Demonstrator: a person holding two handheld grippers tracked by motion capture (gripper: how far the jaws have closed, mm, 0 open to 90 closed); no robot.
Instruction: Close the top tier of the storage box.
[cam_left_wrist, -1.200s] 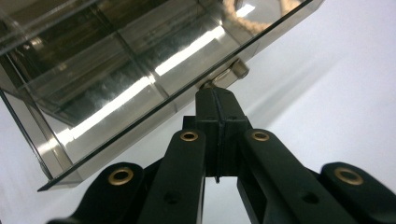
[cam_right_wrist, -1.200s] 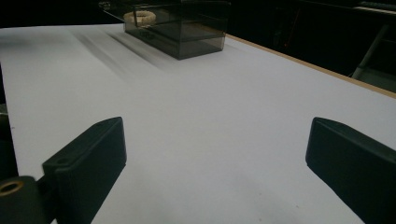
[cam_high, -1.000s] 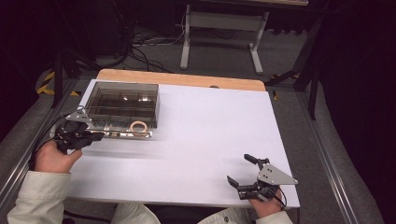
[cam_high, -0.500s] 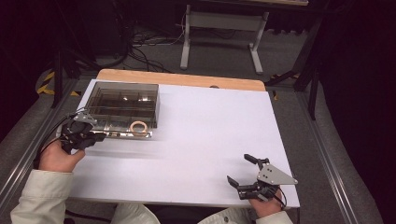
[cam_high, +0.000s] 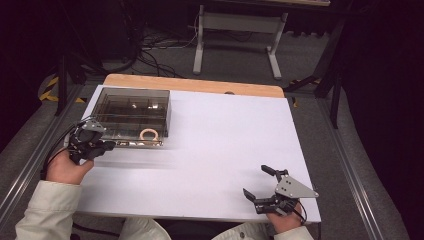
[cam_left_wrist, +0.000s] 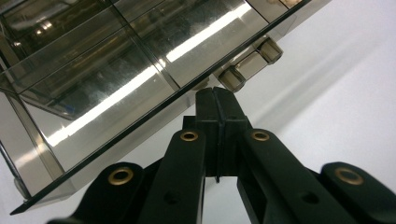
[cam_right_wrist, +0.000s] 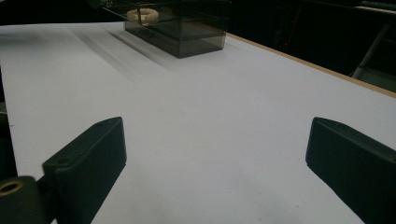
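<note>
The box (cam_high: 132, 116) was found at the far left of the desk (cam_high: 225, 145). The left claw (cam_high: 109, 145) was clenched at the box's near edge; the right claw (cam_high: 260, 184), well clear, was released. The box was judged rigid, slick and light, best gripped at its latch (cam_left_wrist: 250, 63).

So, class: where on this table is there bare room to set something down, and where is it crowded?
The white table lies bare from the smoky box across to the right gripper, and along the far wooden edge. It is crowded at the near-left corner, where the left gripper meets the box.
</note>
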